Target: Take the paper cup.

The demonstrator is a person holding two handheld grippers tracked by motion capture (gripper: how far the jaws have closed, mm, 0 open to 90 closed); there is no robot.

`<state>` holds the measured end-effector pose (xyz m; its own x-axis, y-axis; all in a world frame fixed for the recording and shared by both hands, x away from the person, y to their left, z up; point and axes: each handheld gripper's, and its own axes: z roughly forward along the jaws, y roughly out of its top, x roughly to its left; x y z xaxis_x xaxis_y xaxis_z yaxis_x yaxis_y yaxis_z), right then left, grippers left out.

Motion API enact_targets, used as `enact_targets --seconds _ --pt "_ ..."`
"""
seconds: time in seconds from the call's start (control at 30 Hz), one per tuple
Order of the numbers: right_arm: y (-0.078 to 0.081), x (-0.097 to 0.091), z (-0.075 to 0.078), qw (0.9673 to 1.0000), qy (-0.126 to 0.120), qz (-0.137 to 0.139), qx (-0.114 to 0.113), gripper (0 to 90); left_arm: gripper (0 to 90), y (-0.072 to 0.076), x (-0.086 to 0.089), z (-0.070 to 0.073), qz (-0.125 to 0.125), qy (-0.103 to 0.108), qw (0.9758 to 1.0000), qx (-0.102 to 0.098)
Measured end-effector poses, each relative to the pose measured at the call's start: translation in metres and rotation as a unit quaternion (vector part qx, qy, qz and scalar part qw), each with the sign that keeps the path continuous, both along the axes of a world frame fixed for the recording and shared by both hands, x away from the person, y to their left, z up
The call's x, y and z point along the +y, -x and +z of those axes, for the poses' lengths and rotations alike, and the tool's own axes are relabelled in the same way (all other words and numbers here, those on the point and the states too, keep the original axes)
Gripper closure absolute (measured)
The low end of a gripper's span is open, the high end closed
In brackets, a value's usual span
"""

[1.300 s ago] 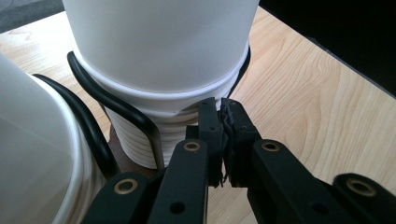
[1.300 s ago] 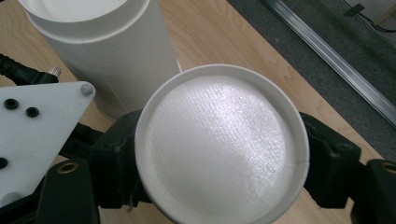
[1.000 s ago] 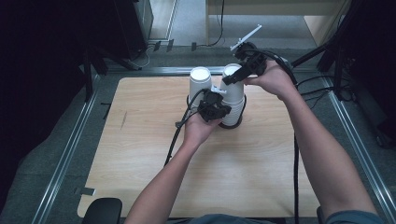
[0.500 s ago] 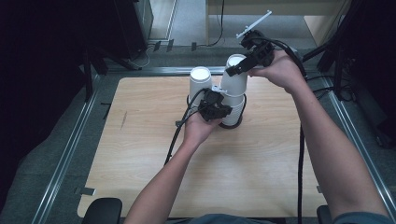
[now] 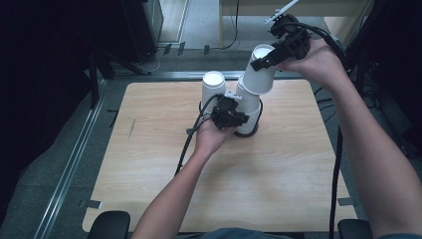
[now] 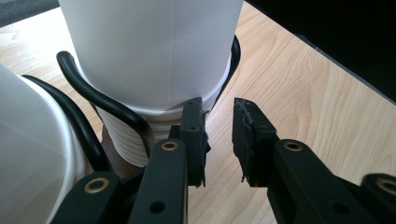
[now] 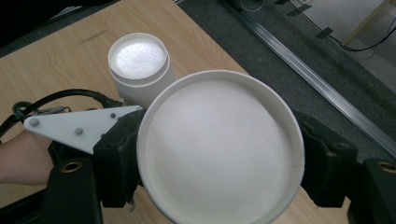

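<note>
High view: inverted white cup (image 5: 262,69) pinched by right gripper (image 5: 272,56) fingers, held tilted above cup stack (image 5: 247,107) on tabletop (image 5: 278,164). Left gripper (image 5: 233,118) fingers just opened (nothing between), beside stack base.

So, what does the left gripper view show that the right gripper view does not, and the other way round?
Left gripper view: the left gripper, whose jaws have just been opening with nothing between them, beside the ribbed rims of a cup stack standing inside a black wire ring.
Right gripper view: the right gripper shut on a single white cup, seen end-on, with the closed top of another stack beyond it.
Both: white paper cups and the wooden table.
</note>
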<state>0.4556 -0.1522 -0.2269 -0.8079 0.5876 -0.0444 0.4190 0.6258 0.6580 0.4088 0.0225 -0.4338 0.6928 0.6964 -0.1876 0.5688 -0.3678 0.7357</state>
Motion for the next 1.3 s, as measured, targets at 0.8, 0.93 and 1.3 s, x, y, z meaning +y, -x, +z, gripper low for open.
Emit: enact_targets --seconds 0.8,0.93,1.3 --pt "0.052 -0.055 -0.025 0.9994 -0.023 0.016 0.02 25.4 59.0 0.022 0.015 0.005 -0.069 0.01 0.9974 0.016" --pt "0.058 -0.059 -0.039 0.9992 -0.029 0.02 0.02 25.5 57.5 0.031 0.022 -0.002 -0.105 0.01 0.9941 0.027" --pt "0.073 -0.057 -0.078 0.9979 -0.035 0.043 0.033 25.3 46.9 0.046 0.052 -0.002 -0.144 0.028 0.9889 0.027"
